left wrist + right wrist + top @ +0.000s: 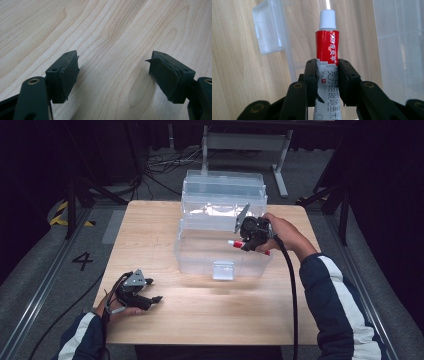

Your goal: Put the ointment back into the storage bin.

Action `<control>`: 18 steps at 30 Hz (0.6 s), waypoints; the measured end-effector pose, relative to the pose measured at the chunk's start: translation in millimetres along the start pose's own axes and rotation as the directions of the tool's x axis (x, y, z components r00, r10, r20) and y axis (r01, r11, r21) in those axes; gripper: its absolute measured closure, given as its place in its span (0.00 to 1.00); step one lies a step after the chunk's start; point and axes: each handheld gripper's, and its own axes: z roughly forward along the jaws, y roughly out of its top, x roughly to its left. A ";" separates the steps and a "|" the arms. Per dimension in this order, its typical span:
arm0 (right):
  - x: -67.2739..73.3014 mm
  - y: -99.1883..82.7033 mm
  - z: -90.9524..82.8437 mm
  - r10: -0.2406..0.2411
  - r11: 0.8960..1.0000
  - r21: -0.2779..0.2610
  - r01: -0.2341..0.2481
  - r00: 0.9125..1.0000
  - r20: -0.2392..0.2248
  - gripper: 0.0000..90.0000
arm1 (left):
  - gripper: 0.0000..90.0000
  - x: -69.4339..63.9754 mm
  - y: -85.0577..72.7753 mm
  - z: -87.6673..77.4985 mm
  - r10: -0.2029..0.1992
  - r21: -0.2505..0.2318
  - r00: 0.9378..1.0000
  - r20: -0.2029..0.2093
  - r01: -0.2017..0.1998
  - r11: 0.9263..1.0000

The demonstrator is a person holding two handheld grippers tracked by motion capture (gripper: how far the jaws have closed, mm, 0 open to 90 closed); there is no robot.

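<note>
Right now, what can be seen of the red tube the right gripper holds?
The tube is a small squeeze tube, red toward its ribbed white cap, white with printed characters lower down. The right gripper clamps its body from both sides. In the high view it lies roughly level, cap toward the person's left, over the open clear plastic box. Whether it touches the box is unclear.

High view overlooks the table [210, 315]; gripper views sit close above it.

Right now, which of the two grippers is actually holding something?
The right gripper, over the clear plastic box, is clamped on a red-and-white tube. The left gripper is open above bare table.
</note>
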 end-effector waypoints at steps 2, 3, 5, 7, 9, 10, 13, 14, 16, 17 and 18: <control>-1.6 2.4 3.4 -0.009 1.000 0.020 0.009 1.000 0.001 0.79 | 0.27 -0.1 0.0 0.0 0.000 0.000 1.000 -0.001 0.000 1.000; -2.2 3.1 4.6 -0.010 1.000 0.018 0.010 1.000 0.000 0.79 | 0.27 -0.1 0.0 0.0 0.000 0.000 1.000 -0.001 0.000 1.000; -3.8 4.9 9.6 -0.004 1.000 0.022 0.004 1.000 -0.009 0.79 | 0.27 -0.1 0.0 0.0 0.000 0.000 1.000 -0.001 0.000 1.000; -5.9 7.2 16.7 0.002 0.999 0.035 -0.002 1.000 -0.005 0.79 | 0.27 -0.1 0.0 0.0 0.000 0.000 1.000 -0.001 0.000 1.000; -7.2 9.0 22.1 -0.003 0.999 0.035 0.004 1.000 -0.025 0.79 | 0.27 -0.3 -0.1 -0.1 -0.002 0.000 1.000 -0.004 0.002 1.000; -7.8 9.5 23.9 -0.006 0.999 0.038 0.007 1.000 -0.029 0.79 | 0.27 -0.4 -0.1 -0.1 -0.002 0.000 1.000 -0.004 0.002 1.000; -8.6 10.2 29.5 -0.004 0.998 0.057 0.005 1.000 -0.029 0.79 | 0.27 -0.3 -0.1 -0.1 -0.002 0.000 1.000 -0.004 0.002 1.000; -8.7 9.7 35.1 -0.001 0.997 0.072 0.003 1.000 -0.030 0.79 | 0.27 -0.3 -0.1 -0.1 -0.002 0.000 1.000 -0.004 0.002 1.000; -8.2 8.8 38.2 -0.005 0.997 0.080 0.007 1.000 -0.028 0.79 | 0.27 -0.5 -0.2 -0.1 -0.005 0.000 1.000 -0.004 0.005 1.000; -8.2 8.8 38.2 -0.005 0.997 0.080 0.007 1.000 -0.028 0.79 | 0.27 -0.4 -0.1 -0.1 -0.003 0.000 1.000 -0.004 0.003 1.000; -8.6 8.3 39.5 -0.006 0.997 0.078 0.009 0.999 -0.035 0.79 | 0.27 -0.3 -0.1 -0.1 -0.003 0.000 1.000 -0.003 0.003 1.000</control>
